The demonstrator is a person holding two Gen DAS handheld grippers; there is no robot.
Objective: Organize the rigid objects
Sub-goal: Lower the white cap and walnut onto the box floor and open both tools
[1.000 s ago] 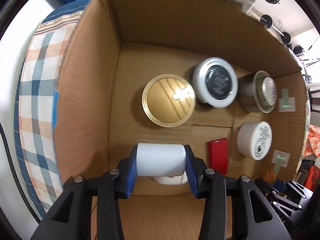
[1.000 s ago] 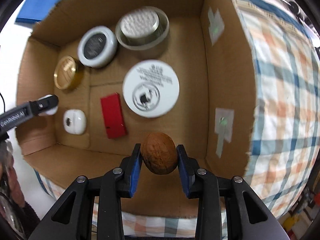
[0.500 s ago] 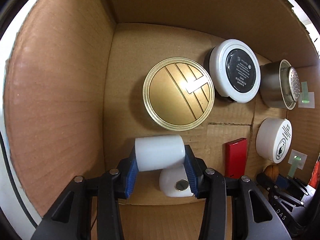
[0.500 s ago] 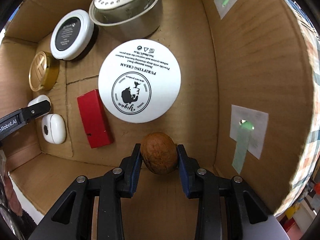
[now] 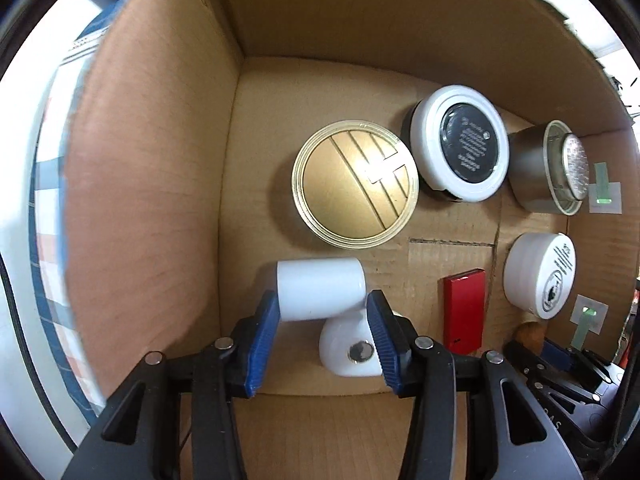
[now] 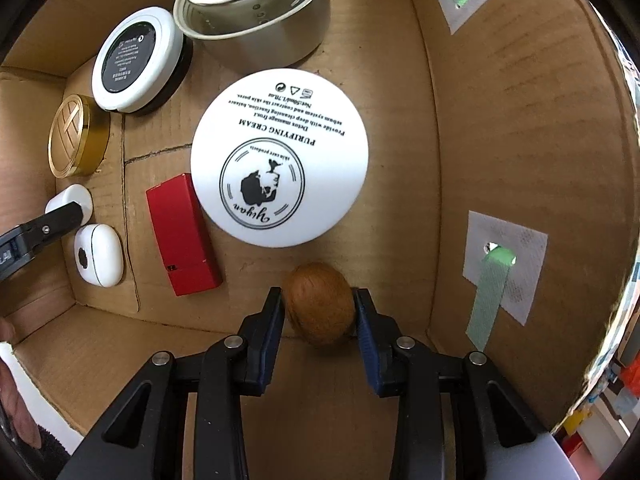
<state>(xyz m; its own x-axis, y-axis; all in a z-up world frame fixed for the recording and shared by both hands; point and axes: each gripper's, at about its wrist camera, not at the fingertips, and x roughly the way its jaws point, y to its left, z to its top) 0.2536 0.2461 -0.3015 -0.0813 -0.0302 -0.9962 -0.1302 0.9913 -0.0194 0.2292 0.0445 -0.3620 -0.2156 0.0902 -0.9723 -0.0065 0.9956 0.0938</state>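
Cardboard box (image 6: 500,128) flooring is where we are easing both claws apart, left claw (image 5: 322,334) around the white cylinder (image 5: 320,294) by the near-left wall, right claw (image 6: 319,320) around the walnut (image 6: 319,307) near the right wall, so either risks rolling away.

I see a brown cardboard box (image 6: 500,128) holding a gold ribbed round tin (image 5: 355,190), a red rectangular case (image 6: 182,234), and a white black-printed cream jar (image 6: 279,157).
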